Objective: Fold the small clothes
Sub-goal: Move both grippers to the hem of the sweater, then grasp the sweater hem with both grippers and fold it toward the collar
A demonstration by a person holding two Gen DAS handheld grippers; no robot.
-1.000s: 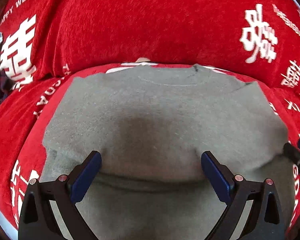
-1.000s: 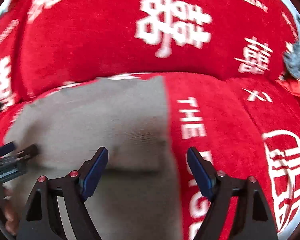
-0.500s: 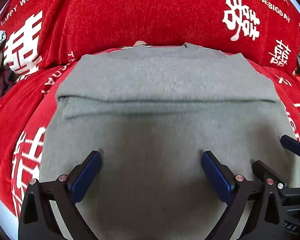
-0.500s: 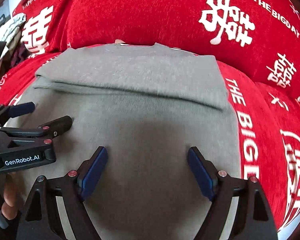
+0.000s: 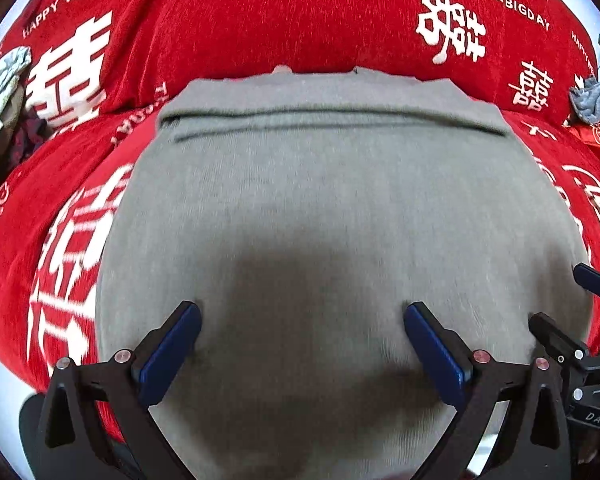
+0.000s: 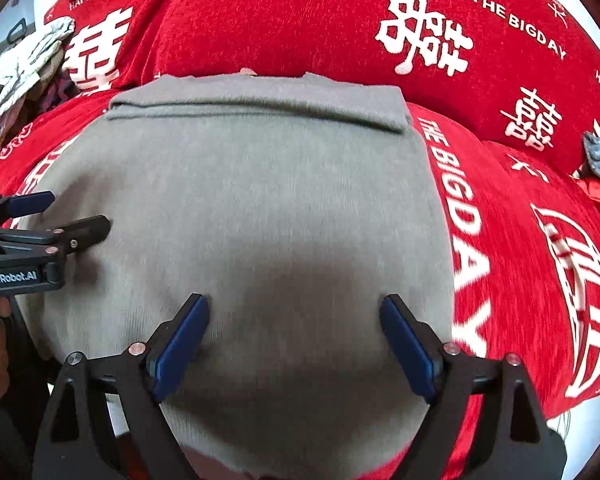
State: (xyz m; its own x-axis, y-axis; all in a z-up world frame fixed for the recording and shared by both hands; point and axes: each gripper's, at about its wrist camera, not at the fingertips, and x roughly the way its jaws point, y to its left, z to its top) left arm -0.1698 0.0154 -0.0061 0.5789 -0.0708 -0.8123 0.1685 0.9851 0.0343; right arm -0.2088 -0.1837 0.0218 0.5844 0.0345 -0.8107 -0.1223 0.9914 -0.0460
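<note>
Grey knitted garment [image 5: 340, 208] lay half-folded, far edge doubled over; above it, left gripper [image 5: 300, 344] and right gripper [image 6: 294, 338] gaped empty, more folds remaining.

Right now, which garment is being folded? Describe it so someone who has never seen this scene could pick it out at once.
Start from the red cover with white lettering that fills both views. Spread on it, just ahead of both open grippers, lies the grey top, its far end doubled over into a band. It is the only large, flat, plain grey piece; the other fabrics are small crumpled heaps at the edges.
</note>
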